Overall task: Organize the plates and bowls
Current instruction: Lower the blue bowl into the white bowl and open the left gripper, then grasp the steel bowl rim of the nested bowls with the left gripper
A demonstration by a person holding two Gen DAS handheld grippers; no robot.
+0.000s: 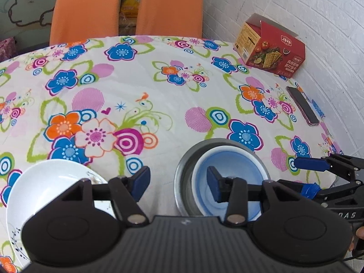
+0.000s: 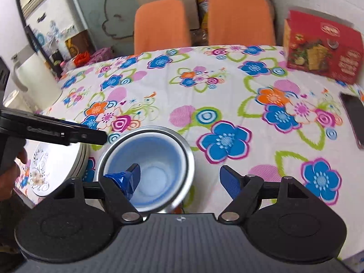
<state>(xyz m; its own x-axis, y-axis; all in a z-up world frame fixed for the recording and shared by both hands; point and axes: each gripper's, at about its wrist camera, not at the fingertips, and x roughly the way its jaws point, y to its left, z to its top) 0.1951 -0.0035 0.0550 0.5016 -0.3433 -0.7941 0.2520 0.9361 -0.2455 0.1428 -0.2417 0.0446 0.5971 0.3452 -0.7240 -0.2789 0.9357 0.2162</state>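
Blue bowl [image 1: 229, 173] sits nested inside a metal bowl [image 1: 185, 170], near table edge, right of centre in the left wrist view. White plate [image 1: 45, 186] lies flat on the floral tablecloth [image 1: 159, 91], left of the stack and apart from it.

Handling, as a judgement: blue bowl looks ceramic or melamine, glazed, so stiff, slippery, chip-prone. Metal bowl looks thin and light, and could lift with the inner one if they bind. Best hold is the rim, one finger inside, one outside. Plate is shallow and flat to the cloth, so an edge pinch needs a tilt first; it looks fragile too.

Count: one blue bowl, one metal bowl, one plate. Around them are a red cracker box [image 1: 270, 47] and a phone [image 1: 302, 105] at the table's right side, and two orange chairs [image 1: 84, 9] behind.

Left gripper [image 1: 178, 183] is spread wide, holding nothing, with its right finger hanging over the blue bowl's inside. Right gripper [image 2: 182, 178] is also spread and empty; its left finger is over the bowl interior, its right finger outside the metal rim. Contact cannot be confirmed for either.
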